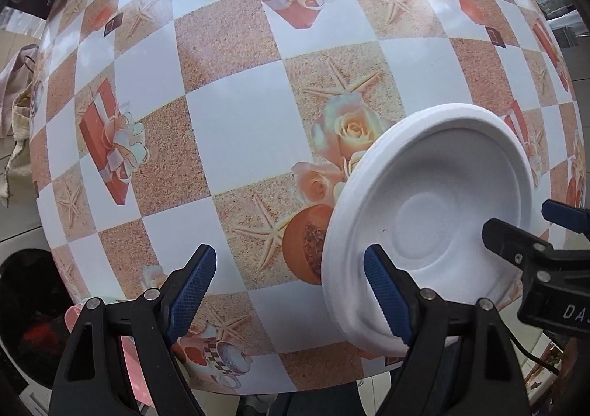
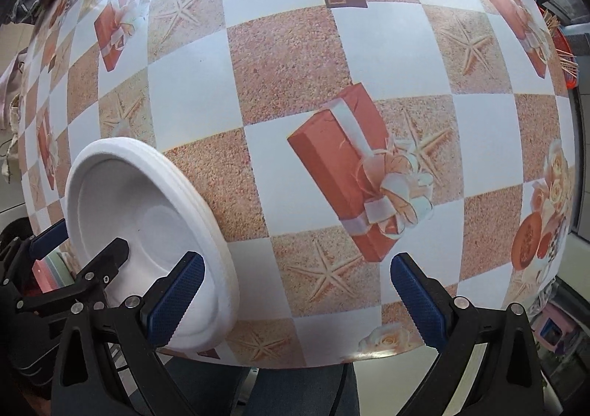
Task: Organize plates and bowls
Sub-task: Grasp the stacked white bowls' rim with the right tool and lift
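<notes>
Sitting near the table's front edge is a stack of white foam plates (image 1: 427, 217), layered rims showing on the right wrist view (image 2: 147, 231). How many plates are nested there is hard to make out. The left gripper (image 1: 291, 290) is hovering with jaws spread wide, its right finger overlapping the stack's rim; contact cannot be told. The right gripper (image 2: 298, 298) is also gaping open, gripping nothing, the stack just beside its left finger. The checkered tablecloth (image 1: 236, 128) is showing starfish, roses and gift boxes. At the far right edge an orange basket (image 2: 562, 58) of sticks is being cut off by the lens.
</notes>
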The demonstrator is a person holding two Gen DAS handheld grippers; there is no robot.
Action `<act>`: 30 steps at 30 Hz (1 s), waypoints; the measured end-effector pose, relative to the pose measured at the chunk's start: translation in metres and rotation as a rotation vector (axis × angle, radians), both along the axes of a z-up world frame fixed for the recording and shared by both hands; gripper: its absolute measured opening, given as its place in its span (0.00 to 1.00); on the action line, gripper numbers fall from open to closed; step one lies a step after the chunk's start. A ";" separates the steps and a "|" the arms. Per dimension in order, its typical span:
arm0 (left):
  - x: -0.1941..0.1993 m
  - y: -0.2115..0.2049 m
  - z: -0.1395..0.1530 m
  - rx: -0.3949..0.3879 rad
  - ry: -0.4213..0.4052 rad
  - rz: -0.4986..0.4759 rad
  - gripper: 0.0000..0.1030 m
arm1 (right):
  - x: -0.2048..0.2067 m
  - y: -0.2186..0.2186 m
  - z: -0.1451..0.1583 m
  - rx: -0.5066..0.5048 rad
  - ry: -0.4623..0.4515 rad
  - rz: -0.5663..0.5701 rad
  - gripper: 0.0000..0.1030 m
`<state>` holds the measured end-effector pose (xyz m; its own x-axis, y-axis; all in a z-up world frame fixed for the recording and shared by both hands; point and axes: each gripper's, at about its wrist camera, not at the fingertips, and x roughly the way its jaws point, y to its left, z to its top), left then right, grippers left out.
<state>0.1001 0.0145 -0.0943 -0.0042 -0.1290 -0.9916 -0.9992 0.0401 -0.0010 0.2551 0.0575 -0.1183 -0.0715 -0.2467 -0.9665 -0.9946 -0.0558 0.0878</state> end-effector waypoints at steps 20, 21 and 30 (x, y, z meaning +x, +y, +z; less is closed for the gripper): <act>-0.022 -0.009 -0.036 0.048 -0.078 0.065 1.00 | -0.007 0.005 -0.017 -0.004 0.034 0.046 1.00; -0.022 -0.009 -0.037 0.049 -0.078 0.067 1.00 | -0.006 0.004 -0.016 -0.003 0.034 0.045 1.00; -0.028 -0.014 -0.038 0.042 -0.071 0.097 1.00 | -0.006 0.005 -0.013 0.006 0.033 0.008 1.00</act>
<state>0.0716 0.0007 -0.1327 0.0771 -0.0835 -0.9935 -0.9958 -0.0553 -0.0727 0.2489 0.0621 -0.1310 -0.1017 -0.2417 -0.9650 -0.9906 -0.0644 0.1205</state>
